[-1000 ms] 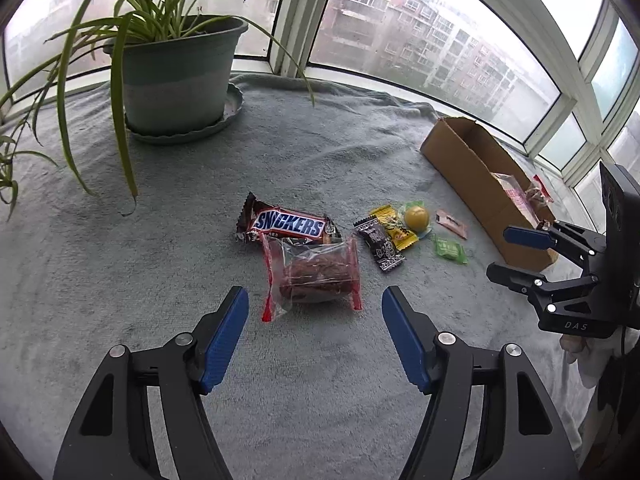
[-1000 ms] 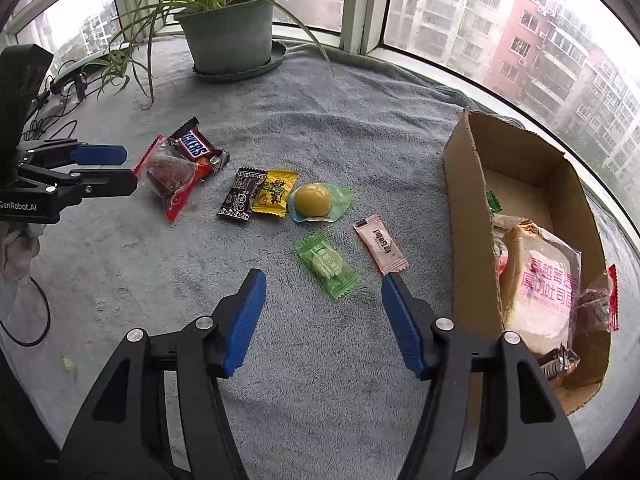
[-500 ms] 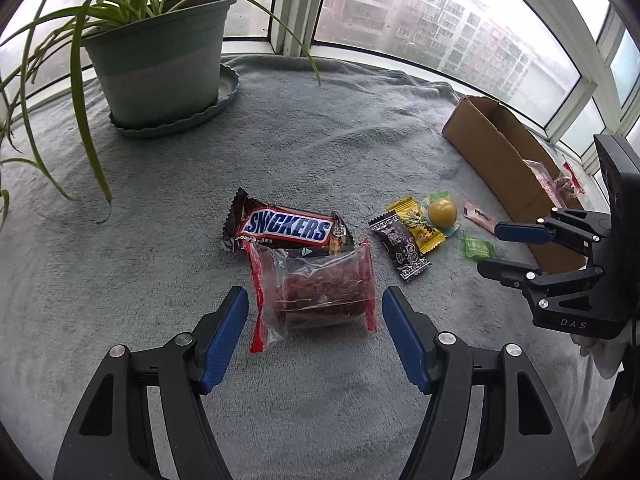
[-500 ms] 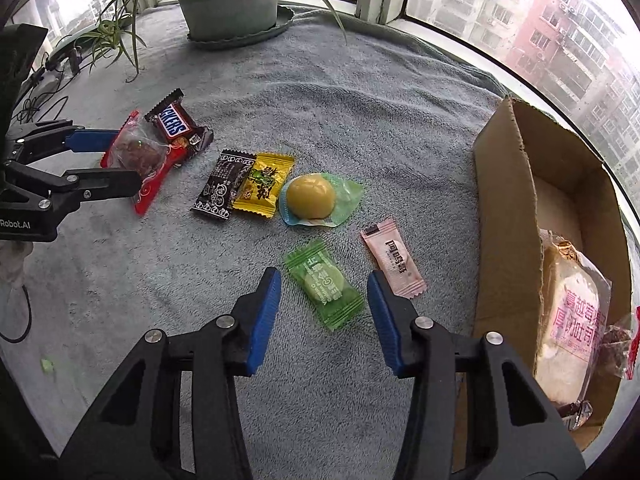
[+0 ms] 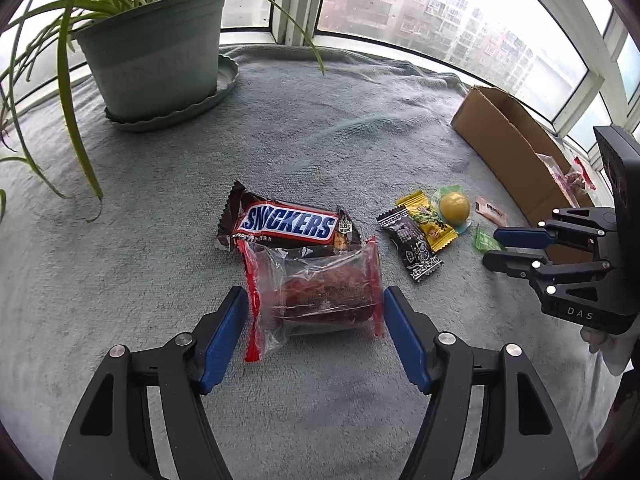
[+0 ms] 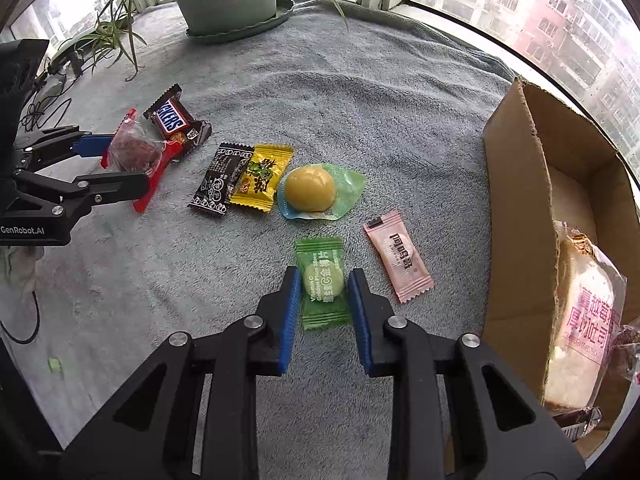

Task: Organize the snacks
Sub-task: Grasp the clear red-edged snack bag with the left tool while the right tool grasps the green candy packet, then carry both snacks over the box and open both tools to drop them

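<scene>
My left gripper [image 5: 315,296] stands open astride a clear red-edged packet [image 5: 320,296] of brown snack, its pads just off the packet's ends. A Snickers bar [image 5: 288,222] lies right behind the packet. In the right wrist view my right gripper [image 6: 324,278] is closing around a flat green candy [image 6: 322,280]. Its blue pads are at the wrapper's edges and the wrapper lies uncrumpled on the cloth. Nearby lie a pink sachet [image 6: 398,256], a yellow ball candy [image 6: 310,188], a yellow packet [image 6: 262,178] and a black packet [image 6: 220,180].
A cardboard box [image 6: 516,200] stands at the right with a wrapped bread [image 6: 580,312] inside. A potted plant [image 5: 152,60] on a saucer stands at the back left, its leaves drooping over the grey cloth [image 5: 340,120]. Windows ring the far edge.
My right gripper came down over the green candy and its jaws narrowed a lot. My left gripper sank toward the red-edged packet, which now sits between its pads.
</scene>
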